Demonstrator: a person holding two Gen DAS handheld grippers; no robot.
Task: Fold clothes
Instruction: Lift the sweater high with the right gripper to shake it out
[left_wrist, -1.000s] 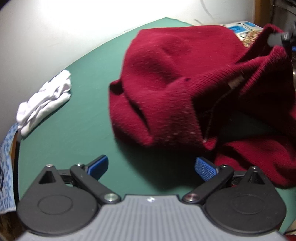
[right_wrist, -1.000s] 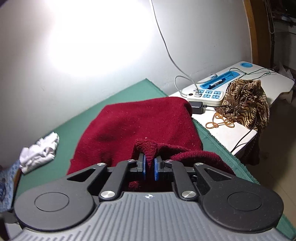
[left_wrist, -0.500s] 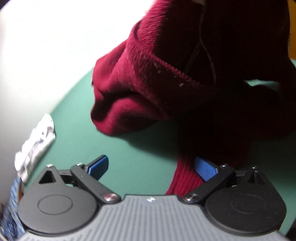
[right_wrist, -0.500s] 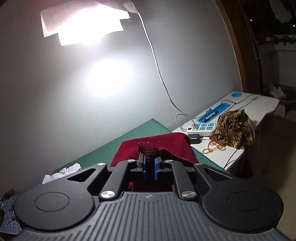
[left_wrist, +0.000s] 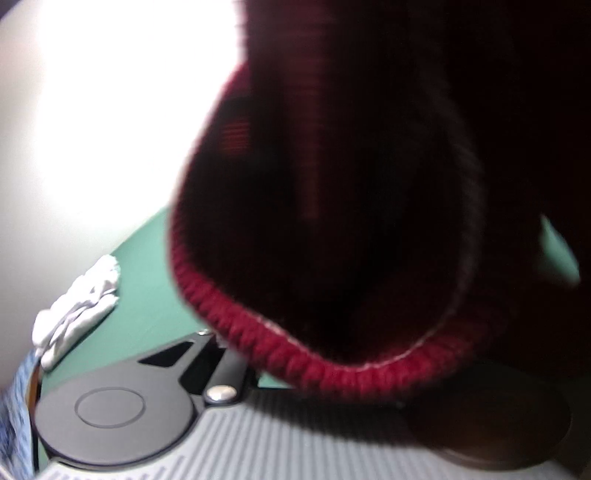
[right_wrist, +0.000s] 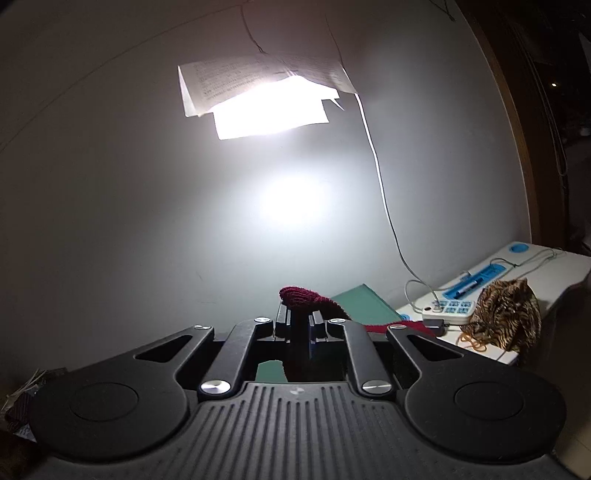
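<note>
A dark red knitted sweater (left_wrist: 362, 206) hangs close in front of the left wrist camera, its ribbed hem (left_wrist: 332, 365) draped over the left gripper. The cloth hides the left fingertips, so I cannot tell whether they are open. My right gripper (right_wrist: 300, 325) is raised high and shut on a fold of the same sweater (right_wrist: 303, 295), which pokes up between its pads and hangs down below. The green table (left_wrist: 147, 266) lies underneath.
A crumpled white garment (left_wrist: 79, 302) lies at the table's left edge. A white side desk (right_wrist: 546, 280) on the right holds a blue-and-white device (right_wrist: 454, 306), cables and a tiger-patterned cloth (right_wrist: 506, 314). A paper-shaded lamp (right_wrist: 266, 99) glows on the wall.
My right gripper has risen steeply, lifting the sweater off the table. The sweater has swung toward the left gripper and now covers its fingers, which were open and empty before.
</note>
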